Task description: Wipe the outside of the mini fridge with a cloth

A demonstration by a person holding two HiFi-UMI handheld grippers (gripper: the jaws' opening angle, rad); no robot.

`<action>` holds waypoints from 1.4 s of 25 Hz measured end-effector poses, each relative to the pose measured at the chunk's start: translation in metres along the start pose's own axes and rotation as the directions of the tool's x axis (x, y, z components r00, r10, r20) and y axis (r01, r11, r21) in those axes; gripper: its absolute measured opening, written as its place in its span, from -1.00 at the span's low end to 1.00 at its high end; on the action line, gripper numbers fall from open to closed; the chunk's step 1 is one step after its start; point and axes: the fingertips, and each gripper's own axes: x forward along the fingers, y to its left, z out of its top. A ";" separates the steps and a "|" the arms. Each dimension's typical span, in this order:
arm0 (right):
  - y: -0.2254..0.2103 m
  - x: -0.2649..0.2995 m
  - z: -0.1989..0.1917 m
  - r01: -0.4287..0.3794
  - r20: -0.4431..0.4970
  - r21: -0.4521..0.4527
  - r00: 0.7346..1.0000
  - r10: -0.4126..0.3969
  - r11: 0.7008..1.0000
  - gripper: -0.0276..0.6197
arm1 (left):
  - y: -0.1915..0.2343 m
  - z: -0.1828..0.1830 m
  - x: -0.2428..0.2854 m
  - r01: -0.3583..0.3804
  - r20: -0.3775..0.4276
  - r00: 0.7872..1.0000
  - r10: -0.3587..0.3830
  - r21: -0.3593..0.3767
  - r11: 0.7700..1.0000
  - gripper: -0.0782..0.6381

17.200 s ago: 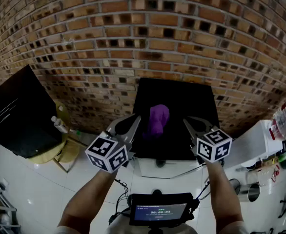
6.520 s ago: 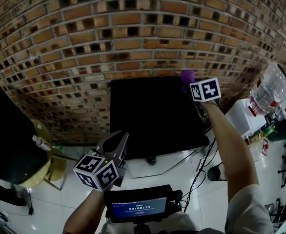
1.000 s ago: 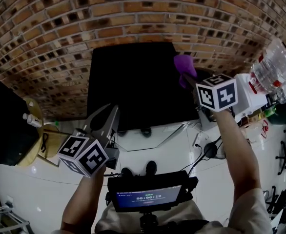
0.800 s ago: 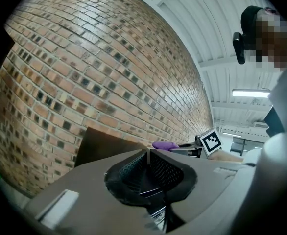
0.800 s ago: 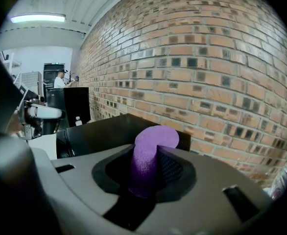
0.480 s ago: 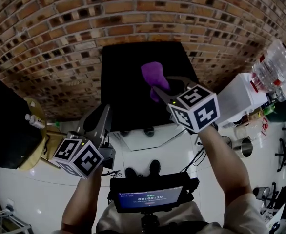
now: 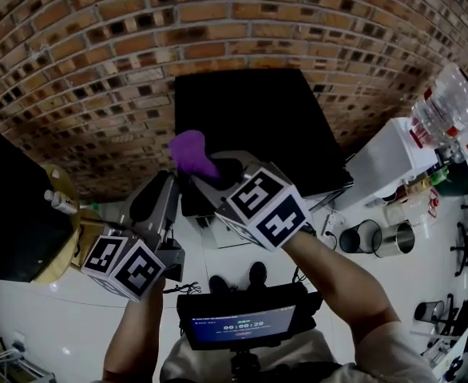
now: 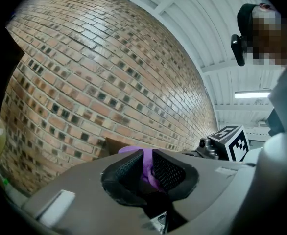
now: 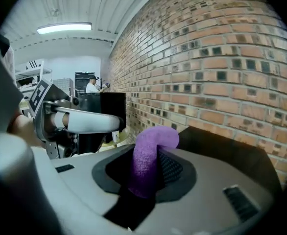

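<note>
While the cloth [image 7: 189, 150] hung over the right edge of the mini fridge [image 7: 258, 118] a second ago, the head view now has it at the front left corner. My right hand-held gripper [image 7: 204, 174] has carried it across the black top in one sweep. It ends just beside my left hand-held gripper [image 7: 164, 191], which hangs off the fridge's left front. I cannot tell whether the cloth presses on the surface here.

From the left gripper view, the jaws stand narrow and have just been opening a little. Purple shows in the gap — between the pads or just beyond them, I cannot tell — and nothing looks squeezed.

From the right gripper view, the jaws are clamped on the cloth, a purple roll standing up out of them. The fridge's dark top lies beyond to the right, and the other gripper's pale finger [image 9: 84, 122] is near on the left.

I judge one pass of the top done, with the left wall or a handover likely next.
</note>
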 end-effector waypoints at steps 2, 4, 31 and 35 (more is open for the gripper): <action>0.016 0.007 0.002 -0.032 0.000 -0.008 0.999 0.032 0.999 -0.54 | 0.002 0.003 -0.004 0.002 0.007 1.000 -0.002 0.000 1.000 -0.61; 0.030 0.014 0.000 -0.055 -0.012 -0.021 0.998 0.055 0.998 -0.54 | 0.005 0.005 -0.008 0.001 0.012 1.000 -0.001 -0.002 1.000 -0.61; -0.005 -0.042 -0.060 0.074 -0.069 -0.001 0.995 -0.074 0.997 -0.54 | -0.033 -0.018 0.011 0.110 -0.055 0.993 -0.108 0.027 0.994 -0.61; -0.022 -0.058 -0.070 0.102 -0.076 0.000 0.992 -0.102 0.995 -0.54 | -0.045 -0.023 0.026 0.128 -0.070 0.990 -0.125 0.028 0.991 -0.61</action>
